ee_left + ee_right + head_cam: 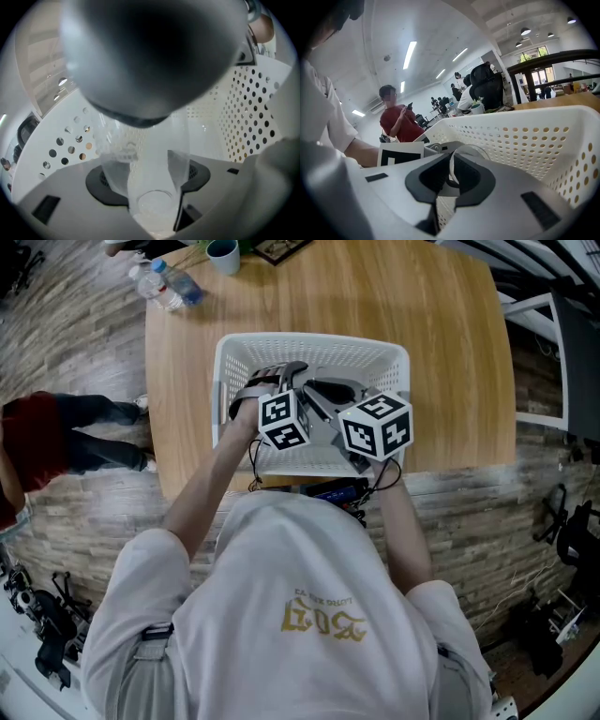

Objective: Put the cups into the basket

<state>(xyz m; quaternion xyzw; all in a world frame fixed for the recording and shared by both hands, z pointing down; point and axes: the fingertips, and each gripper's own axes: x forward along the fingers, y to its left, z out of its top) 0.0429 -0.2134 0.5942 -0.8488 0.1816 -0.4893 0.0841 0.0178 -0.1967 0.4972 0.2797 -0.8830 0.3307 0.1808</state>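
Note:
A white perforated basket point(314, 341) stands on the wooden table point(450, 352), and both grippers are down inside it near its front wall. My left gripper point(150, 180) is shut on a clear plastic cup point(152, 154) that points up between its pads; a second clear wall seems nested with it. Over the cup's mouth sits a dark blurred mass, apparently the right gripper. My right gripper point(451, 176) is shut on the thin rim of a clear cup point(476, 151). In the head view the left gripper point(286, 376) and right gripper point(328, 390) meet; the cups are hidden there.
At the table's far left corner lie water bottles point(169, 282) and a dark mug point(223, 254). The basket walls point(525, 136) close in round both grippers. A person in red point(37, 442) sits left of the table. Chairs and stands are to the right.

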